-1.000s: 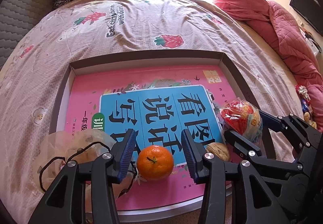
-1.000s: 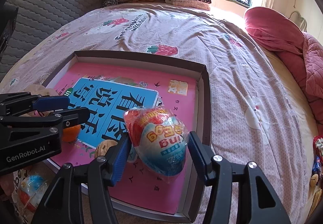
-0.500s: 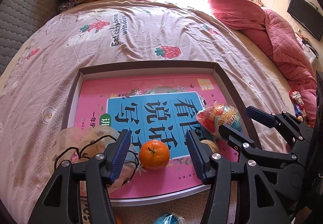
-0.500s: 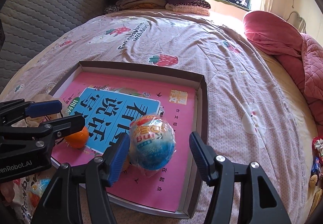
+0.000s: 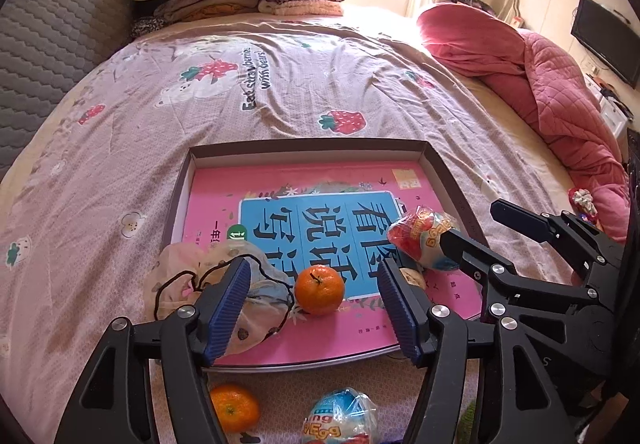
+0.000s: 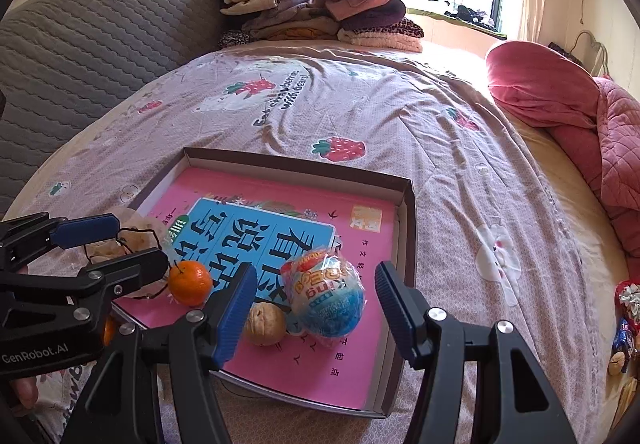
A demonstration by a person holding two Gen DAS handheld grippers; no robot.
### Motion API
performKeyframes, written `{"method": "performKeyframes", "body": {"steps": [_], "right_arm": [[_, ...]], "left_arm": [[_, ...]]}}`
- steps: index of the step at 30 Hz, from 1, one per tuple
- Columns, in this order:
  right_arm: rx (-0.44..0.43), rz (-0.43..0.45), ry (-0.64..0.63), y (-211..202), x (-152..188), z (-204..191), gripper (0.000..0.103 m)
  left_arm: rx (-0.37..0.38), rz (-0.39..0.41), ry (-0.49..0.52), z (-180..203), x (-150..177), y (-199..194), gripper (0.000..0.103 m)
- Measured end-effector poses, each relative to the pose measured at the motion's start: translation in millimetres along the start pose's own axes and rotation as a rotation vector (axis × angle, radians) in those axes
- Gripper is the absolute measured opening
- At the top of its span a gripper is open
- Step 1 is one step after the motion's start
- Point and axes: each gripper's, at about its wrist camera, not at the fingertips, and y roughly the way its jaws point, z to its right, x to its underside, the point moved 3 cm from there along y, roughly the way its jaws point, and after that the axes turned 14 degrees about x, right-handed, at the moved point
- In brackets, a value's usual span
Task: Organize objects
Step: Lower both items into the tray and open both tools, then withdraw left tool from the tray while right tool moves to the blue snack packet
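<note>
Shallow brown cardboard tray (image 6: 406, 244) holding a glossy pink book (image 6: 348, 360); round dimpled orange (image 6: 189, 282); wrinkled walnut (image 6: 265, 324); cellophane-wrapped egg (image 6: 326, 298), at 3 o'clock of walnut. Left gripper (image 5: 314, 306), right gripper (image 6: 316, 310): both released.

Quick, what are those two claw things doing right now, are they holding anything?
Left hand-held gripper: open, holding nothing; the orange sits loose between its fingers.
Right hand-held gripper: open, holding nothing; the wrapped toy egg lies free in the box.
</note>
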Motion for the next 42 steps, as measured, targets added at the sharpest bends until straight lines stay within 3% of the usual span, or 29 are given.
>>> {"method": "performKeyframes", "body": {"steps": [19,42], "right_arm": [[-0.042,0.086,0.062,-72,12,7,0.061],[-0.044,0.109,0.075,-111,61,13,0.061]], "left_arm": [[-0.004,0.075,-0.002,8,34,-52,0.07],[-0.029,0.118,0.02,21,71,-90,0.07]]}}
